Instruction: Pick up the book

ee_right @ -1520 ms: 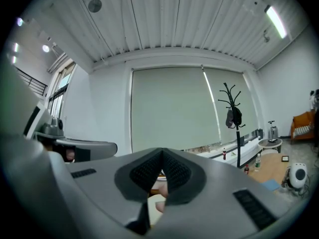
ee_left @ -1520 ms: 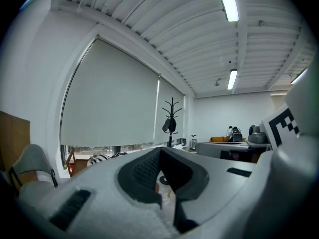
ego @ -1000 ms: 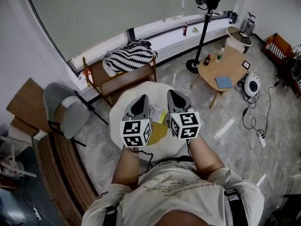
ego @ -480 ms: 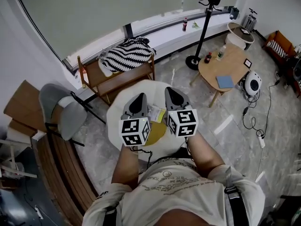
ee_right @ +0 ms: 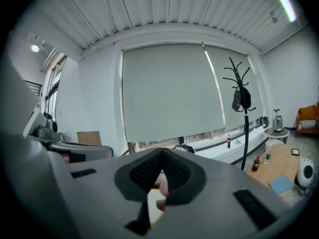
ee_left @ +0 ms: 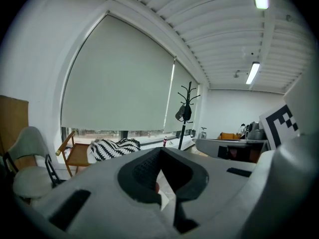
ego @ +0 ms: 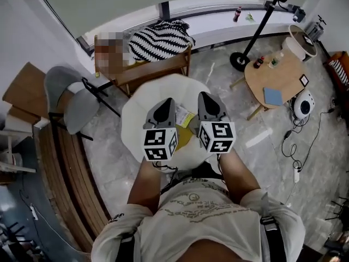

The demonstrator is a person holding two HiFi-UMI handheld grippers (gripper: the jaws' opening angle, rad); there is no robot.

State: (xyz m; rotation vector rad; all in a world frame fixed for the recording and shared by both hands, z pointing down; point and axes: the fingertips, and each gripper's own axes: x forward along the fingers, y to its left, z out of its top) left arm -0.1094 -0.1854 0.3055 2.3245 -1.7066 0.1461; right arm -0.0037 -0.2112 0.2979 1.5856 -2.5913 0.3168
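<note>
A yellow book (ego: 183,137) with a pale patch at its far end lies on the round white table (ego: 139,111) right in front of the person. My left gripper (ego: 165,103) hovers over the book's left side. My right gripper (ego: 206,97) hovers over its right side. They are side by side and pointing away from the person. Both are shut with nothing in them: the left gripper (ee_left: 160,151) and the right gripper (ee_right: 162,153) each show their dark pads meeting at the tip. The grippers' bodies hide most of the book.
Beyond the table stands a wooden chair (ego: 143,75) with a black-and-white striped cloth (ego: 163,37) on it. A grey chair (ego: 71,100) is at the left. At the right a low wooden table (ego: 275,72) carries a blue book (ego: 272,96) and bottles, beside a black stand (ego: 256,31).
Both grippers have sunk a little toward the white table, still side by side and shut. The head view has tilted, so the room behind sits higher in the picture.
</note>
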